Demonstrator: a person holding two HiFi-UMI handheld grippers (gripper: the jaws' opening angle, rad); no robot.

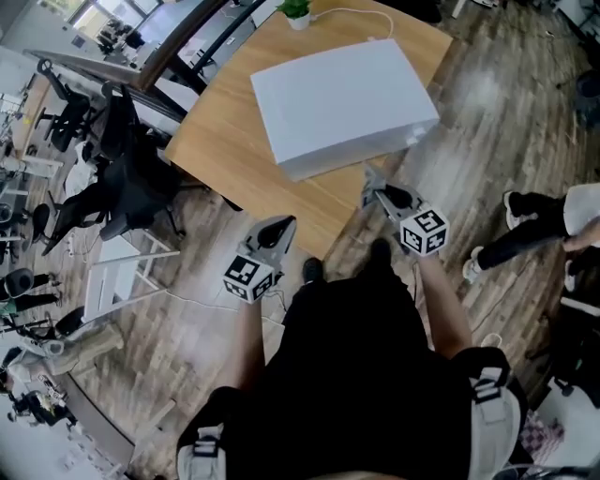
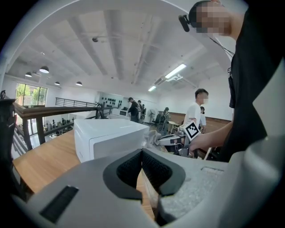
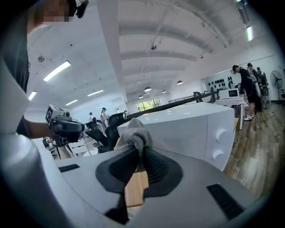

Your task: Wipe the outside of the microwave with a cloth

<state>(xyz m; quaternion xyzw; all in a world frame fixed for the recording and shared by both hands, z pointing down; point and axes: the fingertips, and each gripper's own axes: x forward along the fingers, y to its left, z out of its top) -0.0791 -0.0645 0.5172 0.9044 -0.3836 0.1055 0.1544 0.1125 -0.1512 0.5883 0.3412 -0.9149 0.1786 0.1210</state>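
The white microwave (image 1: 342, 103) stands on a wooden table (image 1: 216, 141), its door with two knobs (image 3: 216, 142) showing in the right gripper view. My right gripper (image 1: 372, 185) is shut on a grey cloth (image 3: 136, 135) and sits at the table's near edge, just short of the microwave's front corner. The cloth bunches out above the jaws. My left gripper (image 1: 279, 228) hangs lower and to the left, off the table's edge, with its jaws closed together and nothing between them. In the left gripper view the microwave (image 2: 104, 138) lies ahead, with the right gripper (image 2: 171, 140) beside it.
Black office chairs (image 1: 122, 178) and a white step stool (image 1: 117, 272) stand left of the table. A small potted plant (image 1: 296, 13) sits at the table's far edge. A person's legs (image 1: 534, 225) are at the right on the wood floor.
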